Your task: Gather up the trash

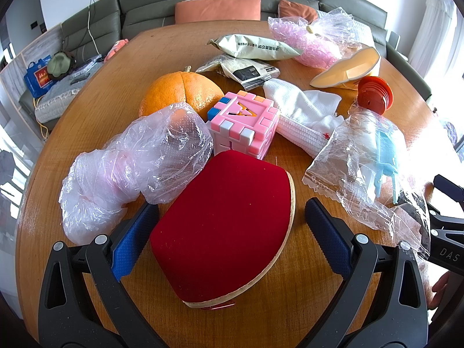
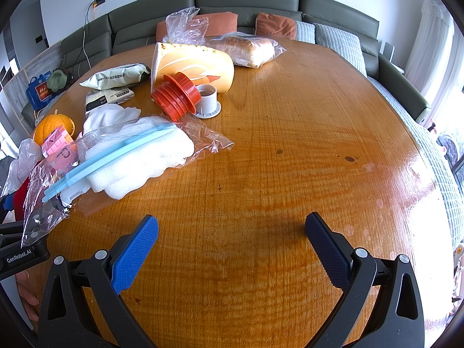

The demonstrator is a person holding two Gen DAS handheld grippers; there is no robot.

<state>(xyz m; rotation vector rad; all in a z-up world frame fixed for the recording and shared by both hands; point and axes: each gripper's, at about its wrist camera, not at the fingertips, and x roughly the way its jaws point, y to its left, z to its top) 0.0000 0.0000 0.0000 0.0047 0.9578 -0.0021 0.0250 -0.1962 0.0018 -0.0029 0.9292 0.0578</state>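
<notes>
Left wrist view: left gripper (image 1: pixel 232 232) jaws spread wide around the red box (image 1: pixel 223 226) without clamping it; crumpled plastic bag (image 1: pixel 136 168) — likely trash — lies just beside. Right gripper (image 2: pixel 232 249) gapes empty over bare tabletop (image 2: pixel 290 159), clear wrapper (image 2: pixel 116 156) farther left.

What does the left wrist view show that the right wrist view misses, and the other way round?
Only the left wrist view shows the red velvet box in full, between the open left gripper fingers, and the pink bubble wrap. Only the right wrist view shows the bagged bread, the white cap and the open right gripper over bare table. Both show the pumpkin, pink cube and orange ribbed plug.
</notes>
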